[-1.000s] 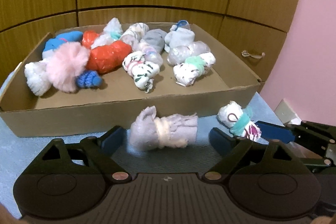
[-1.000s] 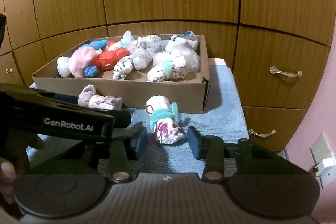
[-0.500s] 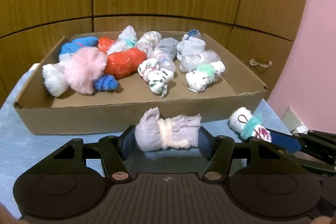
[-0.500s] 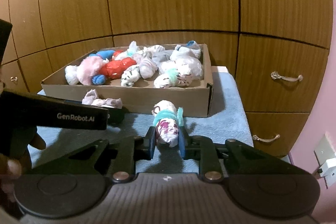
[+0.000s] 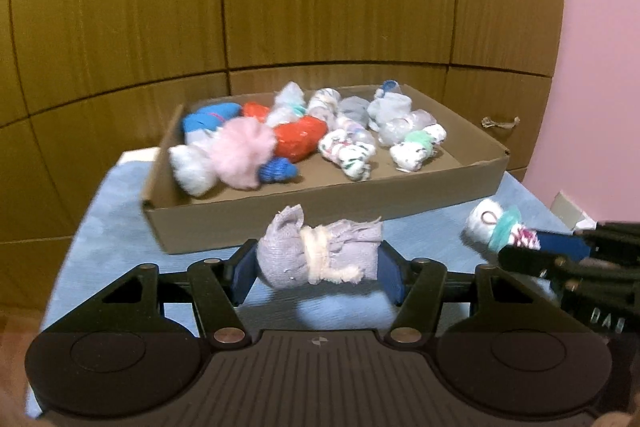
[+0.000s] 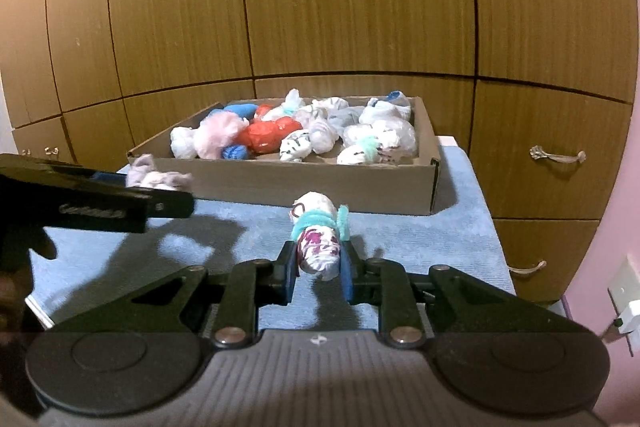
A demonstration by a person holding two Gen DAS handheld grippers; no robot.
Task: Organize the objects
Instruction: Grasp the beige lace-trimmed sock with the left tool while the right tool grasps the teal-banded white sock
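My left gripper is shut on a lilac-grey sock bundle tied with a cream band, holding it sideways just above the blue cloth. My right gripper is shut on a white bundle with purple print and a teal tie, also lifted off the cloth. Each bundle shows in the other view: the white one at the right, the lilac one at the left. Behind both stands a shallow cardboard box with several rolled sock bundles inside.
Wooden cabinet fronts rise behind the box, with drawer handles at the right. A pink wall with a socket borders the right side. The blue cloth ends at the table edges left and right. A hand shows at the left.
Both grippers went from open around their bundles to shut on them. They then lifted the bundles off the cloth and drew back from the box.
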